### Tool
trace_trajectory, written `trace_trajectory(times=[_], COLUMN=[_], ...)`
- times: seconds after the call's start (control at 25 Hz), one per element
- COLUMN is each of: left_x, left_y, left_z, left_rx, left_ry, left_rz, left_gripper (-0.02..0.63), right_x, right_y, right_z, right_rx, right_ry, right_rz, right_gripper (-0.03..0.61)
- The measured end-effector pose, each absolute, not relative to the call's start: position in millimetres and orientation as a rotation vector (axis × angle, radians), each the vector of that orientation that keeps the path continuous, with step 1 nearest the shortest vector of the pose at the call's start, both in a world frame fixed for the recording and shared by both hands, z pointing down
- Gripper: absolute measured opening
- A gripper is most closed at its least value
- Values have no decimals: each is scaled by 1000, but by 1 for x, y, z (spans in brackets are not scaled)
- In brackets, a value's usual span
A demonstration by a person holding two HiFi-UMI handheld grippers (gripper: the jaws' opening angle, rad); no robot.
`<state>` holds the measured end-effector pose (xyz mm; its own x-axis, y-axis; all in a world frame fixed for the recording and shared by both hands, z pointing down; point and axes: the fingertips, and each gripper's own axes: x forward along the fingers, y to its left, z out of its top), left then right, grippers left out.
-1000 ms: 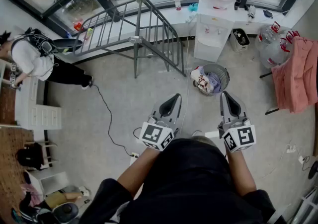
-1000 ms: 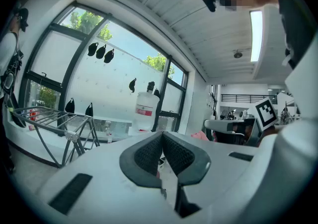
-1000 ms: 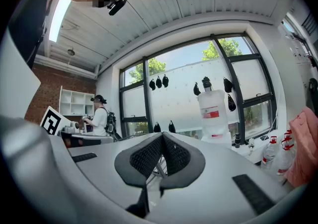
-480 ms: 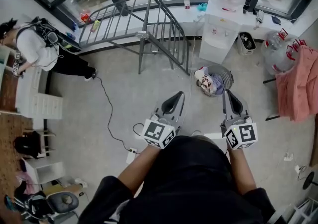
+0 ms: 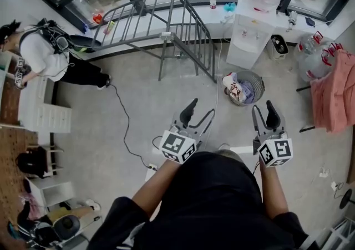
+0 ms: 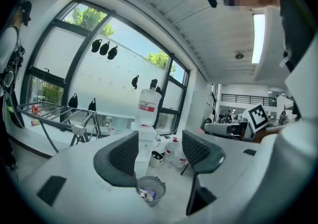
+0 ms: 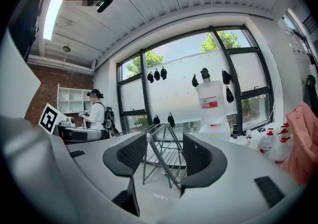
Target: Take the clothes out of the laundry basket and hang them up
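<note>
Evidently you held both tools out level in front of your body, side by side. The left gripper had its fingers released: its jaws had just been opening and stood wide apart, with nothing between the pads. The right gripper was the same, its jaws freshly spread and empty.

The laundry basket, a round mesh one, stood on the grey floor ahead of you, apart from both grippers and near the foot of the water dispenser. The clothes lay bundled inside it, white and bluish pieces showing at the top. In your left gripper view the basket sat low between the jaws, well beyond them.

The drying rack stood bare by the window, to the left of the basket, and it filled the gap between the jaws in your right gripper view. A pink garment hung at the far right. A person bent over a desk at the far left.
</note>
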<state>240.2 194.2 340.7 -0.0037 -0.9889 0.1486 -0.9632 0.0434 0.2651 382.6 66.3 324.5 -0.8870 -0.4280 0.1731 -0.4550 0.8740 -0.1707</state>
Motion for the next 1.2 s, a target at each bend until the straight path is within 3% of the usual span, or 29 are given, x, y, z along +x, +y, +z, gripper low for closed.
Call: trace_trajectory(times=[0.08, 0.72, 1.2], left_x=[233, 159, 126], left_y=[204, 285, 234], left_z=[346, 376, 438], left_rx=[1980, 1978, 1921], left_ry=[-2013, -1905, -1807], left_rz=[-134, -217, -161], left_gripper=[265, 268, 268], right_x=[383, 306, 244], right_y=[73, 154, 110], right_z=[331, 399, 439], right_rx=[726, 671, 612], right_ry=[-2881, -2678, -2654], right_rz=[323, 279, 374], right_gripper=[218, 219, 219])
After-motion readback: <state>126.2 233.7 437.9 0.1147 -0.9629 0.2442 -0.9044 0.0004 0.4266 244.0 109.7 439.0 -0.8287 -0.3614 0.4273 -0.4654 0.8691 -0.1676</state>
